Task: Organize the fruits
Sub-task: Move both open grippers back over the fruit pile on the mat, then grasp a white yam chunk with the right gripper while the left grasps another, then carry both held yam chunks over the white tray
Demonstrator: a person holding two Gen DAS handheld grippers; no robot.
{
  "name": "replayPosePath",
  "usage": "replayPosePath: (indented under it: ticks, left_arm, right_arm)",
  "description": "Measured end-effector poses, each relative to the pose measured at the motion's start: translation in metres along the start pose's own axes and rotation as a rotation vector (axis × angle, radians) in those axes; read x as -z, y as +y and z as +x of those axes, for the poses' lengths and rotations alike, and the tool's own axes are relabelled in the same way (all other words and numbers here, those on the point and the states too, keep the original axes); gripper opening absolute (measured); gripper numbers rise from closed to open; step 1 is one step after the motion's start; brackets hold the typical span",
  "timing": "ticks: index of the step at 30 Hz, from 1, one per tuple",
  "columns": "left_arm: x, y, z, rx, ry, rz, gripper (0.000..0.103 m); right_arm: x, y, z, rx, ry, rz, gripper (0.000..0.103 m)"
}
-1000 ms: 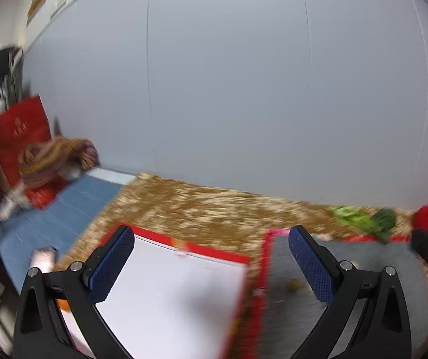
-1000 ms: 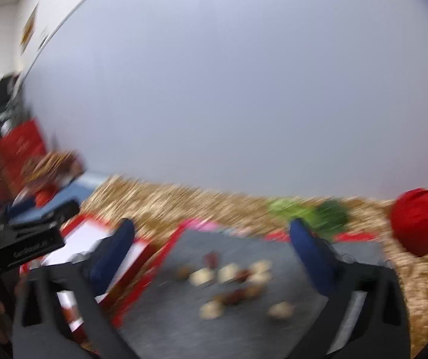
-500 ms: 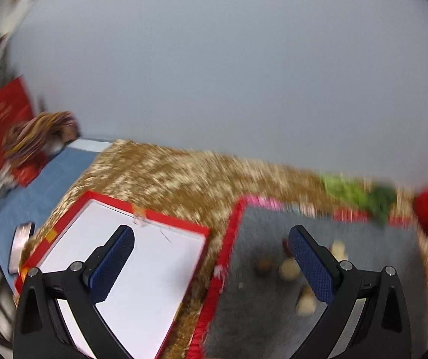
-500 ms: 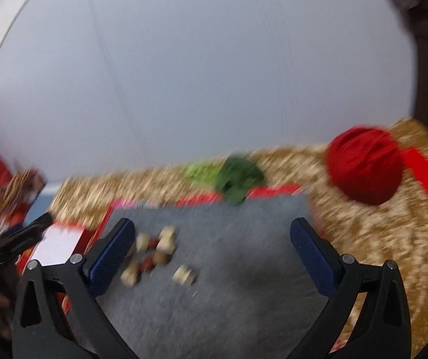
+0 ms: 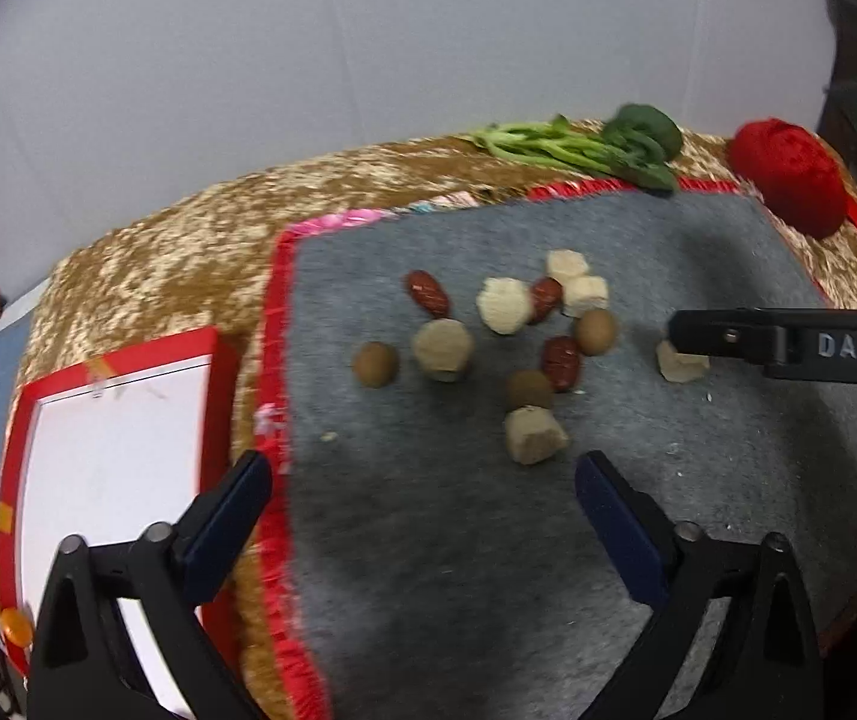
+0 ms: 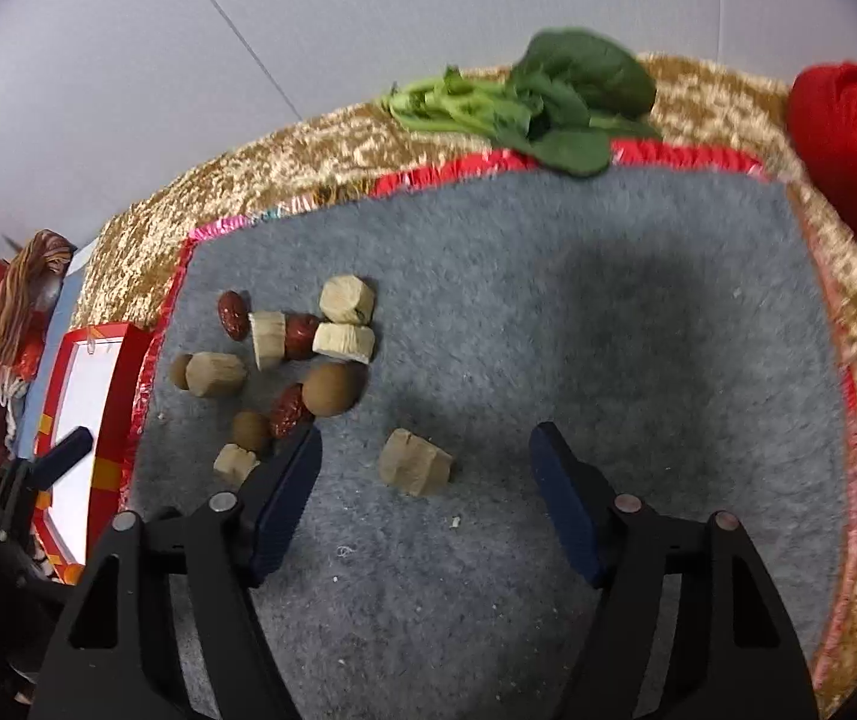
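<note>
Fruits lie scattered on the gray mat [image 6: 548,312]. One pale chunk [image 6: 415,463] sits apart, just ahead between the spread, empty jaws of the right gripper [image 6: 425,459], so it is likely first: lower straight, centre it, pinch gently. By my count: six pale chunks, three red dates [image 5: 427,293], three brown round fruits [image 5: 375,363]. The left gripper [image 5: 422,495] is spread and empty, near the red-rimmed white tray [image 5: 98,450].

left gripper [image 5: 422,480]: jaws spread wide, nothing between, tilted downward | right gripper [image 6: 425,450]: jaws spread wide, nothing gripped, tilted downward
</note>
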State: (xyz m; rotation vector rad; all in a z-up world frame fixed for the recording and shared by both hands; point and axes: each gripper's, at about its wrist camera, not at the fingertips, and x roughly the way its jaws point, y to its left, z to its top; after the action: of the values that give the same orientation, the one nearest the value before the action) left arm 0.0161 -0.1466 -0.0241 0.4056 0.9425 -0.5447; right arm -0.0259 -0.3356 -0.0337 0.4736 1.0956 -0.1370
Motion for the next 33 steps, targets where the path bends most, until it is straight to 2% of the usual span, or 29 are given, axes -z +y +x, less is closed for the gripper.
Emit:
replayPosePath:
  ticks: [4,6,9,10,12,16,22,24,27,30,33]
  left_arm:
    - [-0.002,-0.009,0.014,0.029,0.027,0.02,0.073]
    - [-0.004,-0.011,0.02,0.063,0.041,0.016,0.063]
    - [-0.004,-0.015,0.028,0.091,0.058,0.014,0.051]
    - [-0.004,-0.015,0.032,0.102,0.07,0.009,0.045]
    - [-0.005,-0.016,0.038,0.139,0.075,-0.006,0.039]
    - [-0.006,-0.022,0.042,0.184,0.072,-0.002,0.015]
    - [-0.004,-0.014,0.033,0.215,0.073,-0.046,0.014]
    - [-0.002,-0.006,0.022,0.185,0.067,-0.068,0.014]
    - [0.007,0.025,-0.016,0.148,-0.003,-0.134,0.014]
    - [0.018,0.063,-0.052,0.001,-0.091,-0.202,0.014]
    - [0.038,0.106,-0.074,-0.137,-0.123,-0.314,0.014]
  right_arm:
    - [-0.002,-0.005,0.012,0.002,0.046,0.011,0.058]
    - [-0.002,-0.006,0.019,-0.011,0.07,0.021,0.047]
    - [0.0,-0.003,0.023,0.026,0.089,0.001,0.04]
    - [0.001,-0.003,0.023,0.023,0.086,0.003,0.039]
    - [0.0,-0.002,0.023,0.006,0.088,0.004,0.03]
    - [0.002,0.001,0.023,0.006,0.088,-0.006,0.03]
    - [0.002,0.002,0.01,-0.062,0.075,0.031,0.03]
    - [0.001,0.013,0.003,-0.113,0.055,0.024,0.03]
    - [0.0,0.042,-0.009,-0.209,0.02,-0.013,0.03]
    - [0.003,0.082,-0.018,-0.322,-0.009,-0.077,0.03]
    - [0.013,0.128,-0.019,-0.404,-0.031,-0.158,0.03]
